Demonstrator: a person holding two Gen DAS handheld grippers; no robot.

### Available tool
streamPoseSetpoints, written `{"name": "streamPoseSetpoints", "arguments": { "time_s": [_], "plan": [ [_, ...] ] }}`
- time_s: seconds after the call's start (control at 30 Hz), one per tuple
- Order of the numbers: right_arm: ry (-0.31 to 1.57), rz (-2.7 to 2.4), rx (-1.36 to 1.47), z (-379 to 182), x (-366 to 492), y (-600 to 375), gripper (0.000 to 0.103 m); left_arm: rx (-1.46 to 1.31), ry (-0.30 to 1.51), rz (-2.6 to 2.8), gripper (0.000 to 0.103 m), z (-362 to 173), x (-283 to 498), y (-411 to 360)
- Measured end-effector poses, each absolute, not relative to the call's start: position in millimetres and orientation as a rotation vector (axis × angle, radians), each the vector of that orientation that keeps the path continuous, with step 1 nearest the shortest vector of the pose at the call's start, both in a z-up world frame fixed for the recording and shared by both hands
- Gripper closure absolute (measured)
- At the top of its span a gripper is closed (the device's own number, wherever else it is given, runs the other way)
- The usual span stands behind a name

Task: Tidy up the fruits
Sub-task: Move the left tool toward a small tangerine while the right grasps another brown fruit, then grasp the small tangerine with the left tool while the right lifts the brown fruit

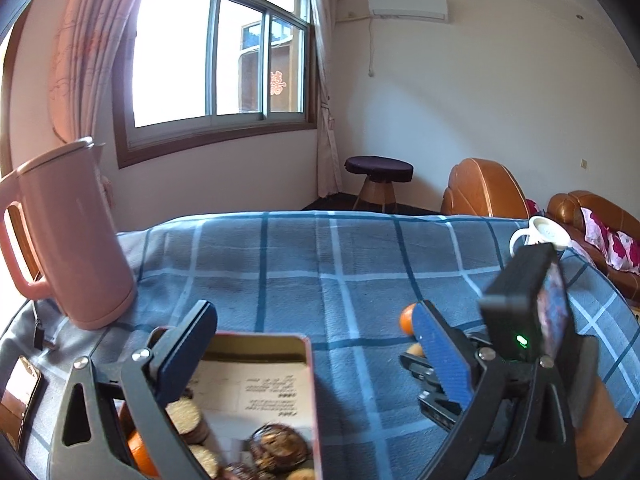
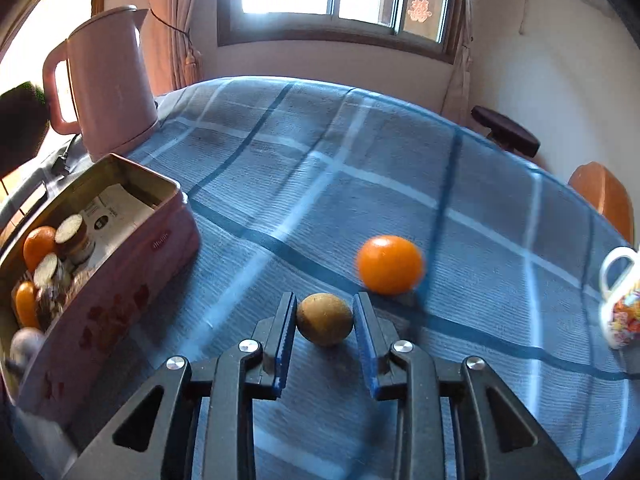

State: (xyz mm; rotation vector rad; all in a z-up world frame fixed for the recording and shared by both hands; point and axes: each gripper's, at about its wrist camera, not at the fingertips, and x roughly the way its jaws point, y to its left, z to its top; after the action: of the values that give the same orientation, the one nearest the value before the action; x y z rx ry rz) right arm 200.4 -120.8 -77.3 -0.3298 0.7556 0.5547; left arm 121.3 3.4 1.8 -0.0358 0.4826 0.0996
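Note:
My right gripper (image 2: 325,322) is shut on a small brown kiwi-like fruit (image 2: 325,319) that rests on the blue checked cloth, with a blue pad pressed to each side. Just beyond it to the right lies a loose orange (image 2: 390,264), also visible as the orange (image 1: 406,320) past my left gripper's right finger. My left gripper (image 1: 316,346) stands wide open over the pink tin box (image 1: 260,336), nothing between its pads. The tin box (image 2: 120,280) holds two oranges (image 2: 38,246) and several round snacks.
A pink kettle (image 2: 112,88) stands behind the tin at the far left, and its cord runs off the table's edge. A flowered white mug (image 2: 620,300) sits at the right edge. The right-hand unit's black housing (image 1: 520,304) is close to my left gripper. A phone (image 1: 20,392) lies at the near left.

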Motion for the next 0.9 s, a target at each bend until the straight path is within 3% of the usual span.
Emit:
{"name": "streamPoseSetpoints", "arguments": {
  "time_s": [0.37, 0.53, 0.73, 0.8, 0.87, 0.9],
  "plan": [
    [0.706, 0.311, -0.274, -72, 215, -210, 0.072, 0.012, 0.652, 0.029, 0.004, -36, 203, -64],
    [0.702, 0.303, -0.275, -70, 213, -212, 0.072, -0.018, 0.75, 0.009, 0.009, -61, 233, -76],
    [0.703, 0.287, -0.257, -70, 213, -218, 0.072, -0.035, 0.847, -0.032, 0.025, -85, 258, -83],
    [0.703, 0.288, -0.259, -71, 213, -217, 0.072, -0.073, 0.865, -0.071, 0.043, -87, 261, -82],
    [0.702, 0.29, -0.263, -71, 212, -215, 0.072, -0.072, 0.87, -0.082, 0.044, -87, 261, -82],
    [0.701, 0.291, -0.263, -70, 211, -215, 0.072, -0.07, 0.876, -0.093, 0.05, -88, 262, -83]
  ]
}}
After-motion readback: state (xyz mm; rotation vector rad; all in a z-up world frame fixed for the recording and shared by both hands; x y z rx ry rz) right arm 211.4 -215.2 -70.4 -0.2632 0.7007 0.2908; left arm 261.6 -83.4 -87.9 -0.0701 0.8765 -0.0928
